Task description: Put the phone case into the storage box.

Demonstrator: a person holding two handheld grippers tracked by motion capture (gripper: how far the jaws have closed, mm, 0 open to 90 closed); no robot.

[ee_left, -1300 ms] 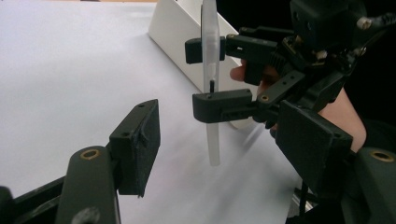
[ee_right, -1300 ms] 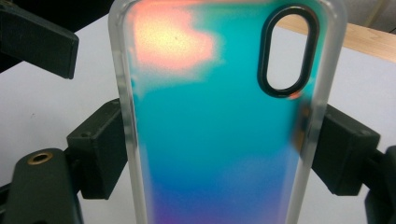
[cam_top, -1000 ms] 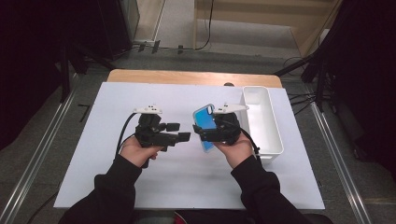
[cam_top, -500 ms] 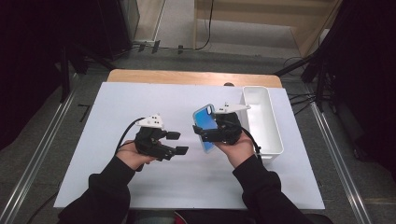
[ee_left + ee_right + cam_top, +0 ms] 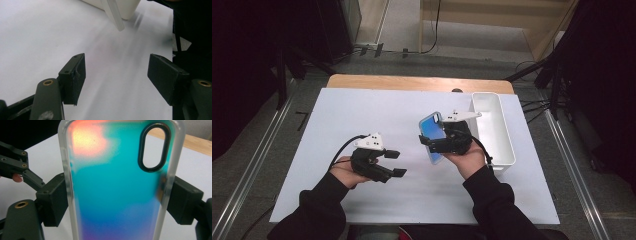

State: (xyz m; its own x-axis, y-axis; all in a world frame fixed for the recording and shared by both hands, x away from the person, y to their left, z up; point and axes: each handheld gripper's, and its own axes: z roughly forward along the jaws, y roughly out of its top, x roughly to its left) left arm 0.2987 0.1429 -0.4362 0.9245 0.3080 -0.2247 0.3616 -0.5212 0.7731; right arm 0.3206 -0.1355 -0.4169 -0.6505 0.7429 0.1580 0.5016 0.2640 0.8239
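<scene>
A translucent phone case [image 5: 117,185] with a blue, teal and orange sheen and an oval camera cutout is clamped by its long edges between the pads of my right gripper [image 5: 117,205]. From above, the phone case [image 5: 432,134] is held up over the middle of the white table mat [image 5: 362,115], with the right gripper [image 5: 439,145] shut on it. My left gripper [image 5: 396,163] sits low over the mat to the left, jaws open and pointing right with nothing between them. Its own view shows the left gripper [image 5: 116,75] over bare mat, both pads apart.
A white rectangular bin [image 5: 492,127] stands at the mat's right side, just beyond the right hand; its corner [image 5: 125,10] appears ahead of the left gripper. The table's wooden edge [image 5: 412,82] runs along the back. Metal rails flank the table on both sides.
The left gripper has dropped lower and drawn back toward the person and to the left, away from the phone case. The right gripper and the case have stayed put.
</scene>
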